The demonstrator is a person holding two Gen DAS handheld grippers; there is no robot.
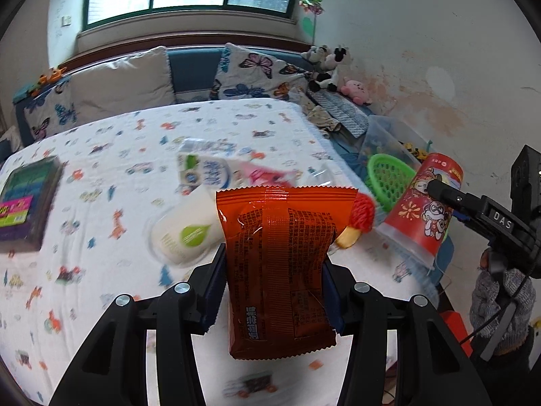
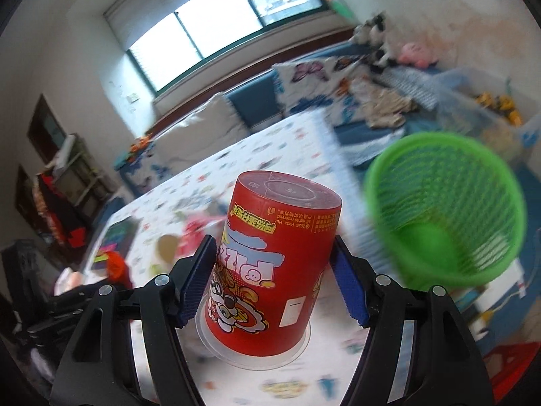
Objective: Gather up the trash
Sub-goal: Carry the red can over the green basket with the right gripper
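My left gripper (image 1: 272, 267) is shut on an orange snack packet (image 1: 280, 264), held upright above the table. My right gripper (image 2: 274, 270) is shut on a red Pizza Hut paper cup (image 2: 270, 270), held upside down with its clear lid at the bottom; the cup also shows in the left wrist view (image 1: 422, 213) at the right. A green mesh basket (image 2: 446, 213) stands just right of the cup, past the table's edge; it also shows in the left wrist view (image 1: 389, 179). On the table lie a white milk carton (image 1: 206, 172), a pink wrapper (image 1: 267, 174) and a white lidded tub (image 1: 186, 233).
The table has a white patterned cloth (image 1: 101, 270). A dark book (image 1: 27, 203) lies at its left. A red and yellow toy (image 1: 358, 223) lies near the right edge. A sofa with cushions (image 1: 125, 81) and plush toys (image 1: 328, 64) stands behind. A clear toy bin (image 1: 392, 138) sits right.
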